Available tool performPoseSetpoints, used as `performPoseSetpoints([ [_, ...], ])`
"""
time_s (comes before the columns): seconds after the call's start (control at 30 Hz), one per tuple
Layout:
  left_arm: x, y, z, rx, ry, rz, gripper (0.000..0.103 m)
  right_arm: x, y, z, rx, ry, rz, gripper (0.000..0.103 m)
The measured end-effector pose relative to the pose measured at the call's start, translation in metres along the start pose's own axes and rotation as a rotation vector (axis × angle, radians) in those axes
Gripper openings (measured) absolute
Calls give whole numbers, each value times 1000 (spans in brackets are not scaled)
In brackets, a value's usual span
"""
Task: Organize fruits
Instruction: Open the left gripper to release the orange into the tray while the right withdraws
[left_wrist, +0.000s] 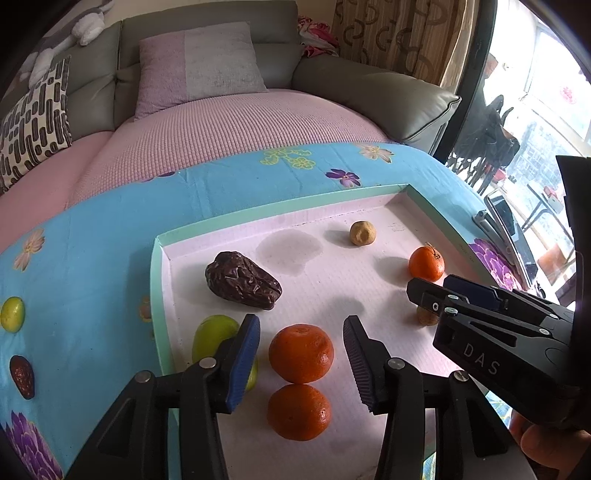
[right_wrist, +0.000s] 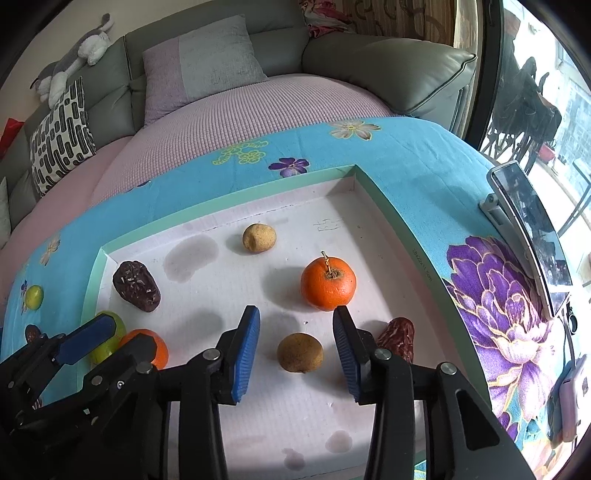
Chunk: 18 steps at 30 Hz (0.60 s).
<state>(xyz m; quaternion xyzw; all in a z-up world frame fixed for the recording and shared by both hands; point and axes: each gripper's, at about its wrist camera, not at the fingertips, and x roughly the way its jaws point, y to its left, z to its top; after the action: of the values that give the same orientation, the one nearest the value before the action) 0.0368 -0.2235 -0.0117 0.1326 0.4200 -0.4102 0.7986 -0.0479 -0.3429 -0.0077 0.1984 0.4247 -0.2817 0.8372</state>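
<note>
Hovering spread wide, left gripper brackets near tangerine inside tray; right gripper gapes empty. Soft, light, rolls; pinch its sides gently.

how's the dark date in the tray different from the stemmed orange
The date is dark brown, wrinkled and oblong, lying on its side; the stemmed orange is bright, smooth-skinned and round, stem end up. The date sits near the tray's left wall, the orange toward its right. Both rest loose on the tray floor, ungripped.
</note>
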Motion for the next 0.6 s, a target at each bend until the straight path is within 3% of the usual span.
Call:
performPoseSetpoints([
  [0.2, -21, 7, 5, -15, -44, 2, 58, -19, 2, 5, 1, -63, -10, 67],
  [0.27, -29, 12, 8, -27, -67, 8, 61, -23, 2, 6, 1, -76, -12, 68],
  [0.33, -37, 19, 10, -48, -89, 19, 67, -25, 2, 7, 3, -85, -19, 77],
  [0.6, -50, 88, 4, -235, -109, 164, 93, -20, 12, 8, -37, -68, -28, 84],
])
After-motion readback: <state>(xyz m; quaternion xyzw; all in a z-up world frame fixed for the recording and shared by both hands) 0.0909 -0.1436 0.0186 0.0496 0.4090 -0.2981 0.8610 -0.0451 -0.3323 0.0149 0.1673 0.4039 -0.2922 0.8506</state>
